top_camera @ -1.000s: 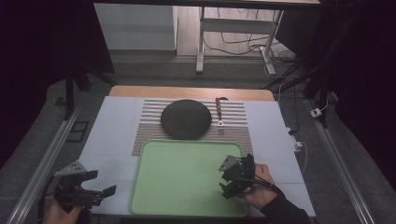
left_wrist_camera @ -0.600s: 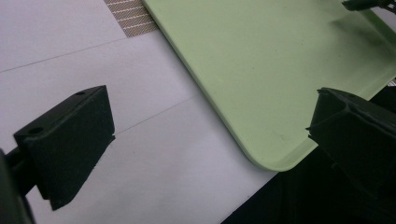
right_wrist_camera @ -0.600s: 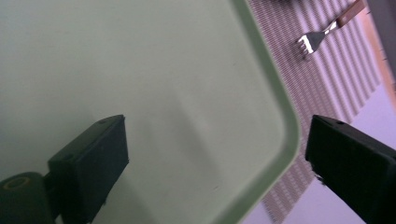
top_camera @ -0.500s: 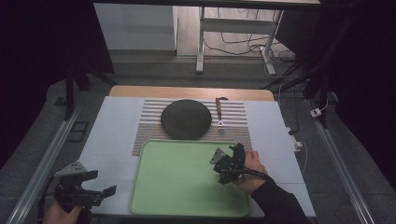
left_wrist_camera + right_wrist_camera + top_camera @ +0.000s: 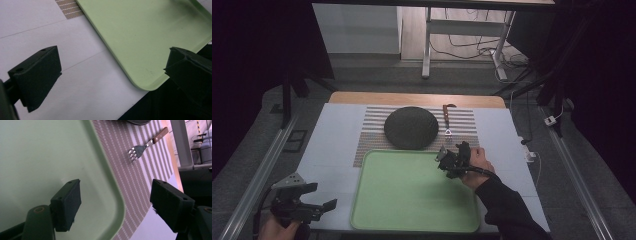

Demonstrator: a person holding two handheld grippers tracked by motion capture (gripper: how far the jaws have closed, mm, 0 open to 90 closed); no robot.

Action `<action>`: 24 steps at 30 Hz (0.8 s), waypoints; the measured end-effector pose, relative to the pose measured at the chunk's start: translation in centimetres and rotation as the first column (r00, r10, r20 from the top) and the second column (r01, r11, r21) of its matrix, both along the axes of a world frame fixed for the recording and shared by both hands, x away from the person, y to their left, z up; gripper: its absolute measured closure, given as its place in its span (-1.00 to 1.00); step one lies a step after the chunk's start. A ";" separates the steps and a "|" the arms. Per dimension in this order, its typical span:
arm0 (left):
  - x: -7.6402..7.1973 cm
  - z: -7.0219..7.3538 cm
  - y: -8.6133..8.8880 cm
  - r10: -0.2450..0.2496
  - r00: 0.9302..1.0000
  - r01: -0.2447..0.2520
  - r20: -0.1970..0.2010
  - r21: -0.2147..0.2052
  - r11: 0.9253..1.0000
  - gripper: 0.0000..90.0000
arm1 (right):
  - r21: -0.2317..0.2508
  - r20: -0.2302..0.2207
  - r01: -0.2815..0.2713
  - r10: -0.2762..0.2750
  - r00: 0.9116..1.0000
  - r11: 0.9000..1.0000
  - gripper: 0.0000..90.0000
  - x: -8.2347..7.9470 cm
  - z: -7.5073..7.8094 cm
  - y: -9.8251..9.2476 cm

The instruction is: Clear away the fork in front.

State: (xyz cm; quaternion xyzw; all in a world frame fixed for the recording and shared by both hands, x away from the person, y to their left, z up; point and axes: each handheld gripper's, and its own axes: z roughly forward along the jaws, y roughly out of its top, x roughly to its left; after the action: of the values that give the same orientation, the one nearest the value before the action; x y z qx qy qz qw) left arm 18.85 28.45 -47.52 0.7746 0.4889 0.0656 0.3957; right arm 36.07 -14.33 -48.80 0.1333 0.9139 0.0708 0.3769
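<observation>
While the right gripper (image 5: 451, 159) hung over the far right corner of the pale green tray (image 5: 412, 200), its jaws stood wide and held nothing. A wooden-handled fork (image 5: 446, 121) lay on the striped mat (image 5: 372, 135) beside a dark round plate (image 5: 410, 127). The left gripper (image 5: 307, 202), also wide and empty, hovered off the tray's near left corner.

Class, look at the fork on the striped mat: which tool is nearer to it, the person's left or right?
Right. The right tool hovers just short of the fork, at the tray's far right corner; the left tool is by the table's near left corner.
</observation>
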 end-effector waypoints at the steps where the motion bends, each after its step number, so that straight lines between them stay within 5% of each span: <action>1: 0.0 0.0 0.0 0.000 1.000 0.000 0.000 0.000 1.000 -0.99 | 0.000 0.002 0.002 -0.002 1.000 1.000 -0.40 0.4 0.0 0.0; 14: 0.0 0.0 0.0 -0.003 1.000 0.003 -0.002 0.000 1.000 -0.99 | -0.032 0.022 0.005 -0.004 1.000 0.999 -0.13 4.5 -0.4 0.3; 24: 0.1 0.0 0.0 -0.007 1.000 0.007 -0.005 0.000 1.000 -0.99 | -0.120 0.021 -0.038 0.041 0.999 0.992 0.21 6.9 -2.1 1.4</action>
State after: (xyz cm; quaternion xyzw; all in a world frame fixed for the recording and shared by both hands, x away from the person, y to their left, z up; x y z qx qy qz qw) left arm 18.91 28.42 -47.55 0.7767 0.4869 0.0624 0.3947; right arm 42.97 -12.90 -50.89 0.0913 0.9145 0.0248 0.3934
